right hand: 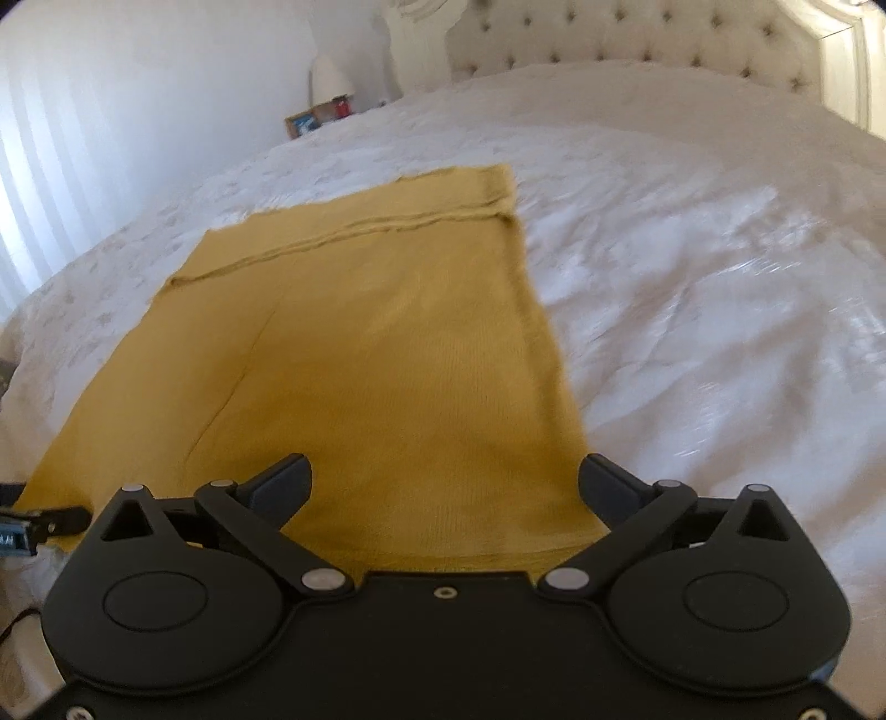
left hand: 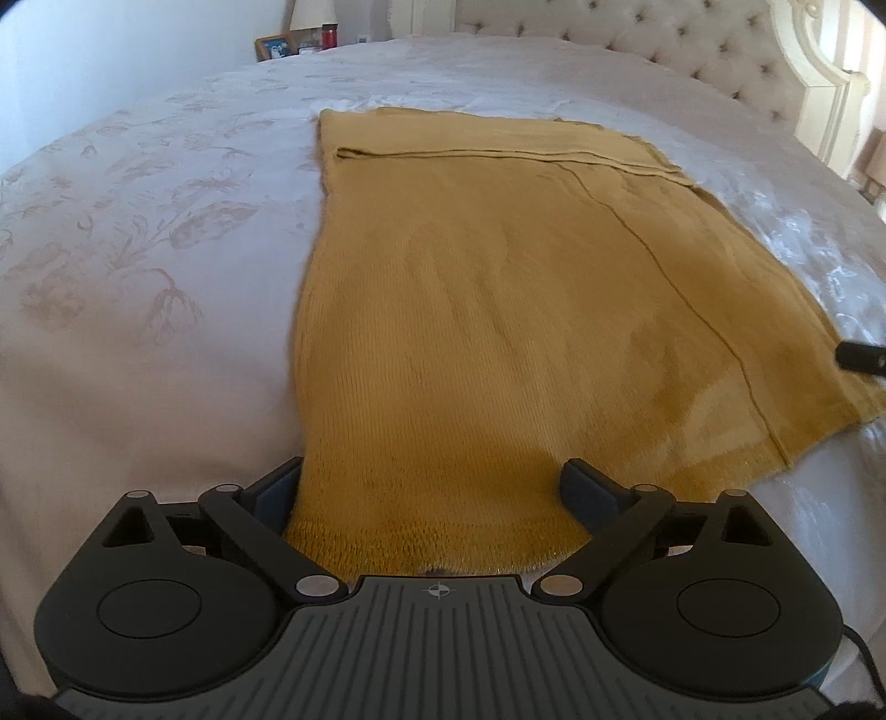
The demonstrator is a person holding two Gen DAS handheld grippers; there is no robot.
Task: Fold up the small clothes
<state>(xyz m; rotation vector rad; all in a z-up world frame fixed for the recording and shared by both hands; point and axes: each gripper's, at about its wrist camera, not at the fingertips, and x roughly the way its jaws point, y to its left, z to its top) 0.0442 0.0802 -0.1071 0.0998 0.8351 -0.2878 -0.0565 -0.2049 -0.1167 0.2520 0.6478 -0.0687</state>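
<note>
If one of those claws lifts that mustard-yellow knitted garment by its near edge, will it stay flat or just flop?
The mustard-yellow knitted garment would probably flop: it lies limp, hugging the white bedspread. Its ribbed knit looks soft and grippy, so it likely won't slip. Pushed, it would probably bunch up. The left claw and the right claw are both open at its hem.

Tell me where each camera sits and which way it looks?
Left wrist: sits on the left gripper, looking along the mustard-yellow knitted cloth toward the tufted cream headboard; its open black fingers show.
Right wrist: sits on the right gripper, facing likewise; its open fingers show.
Shared: cloth, white patterned bedspread, headboard.
</note>
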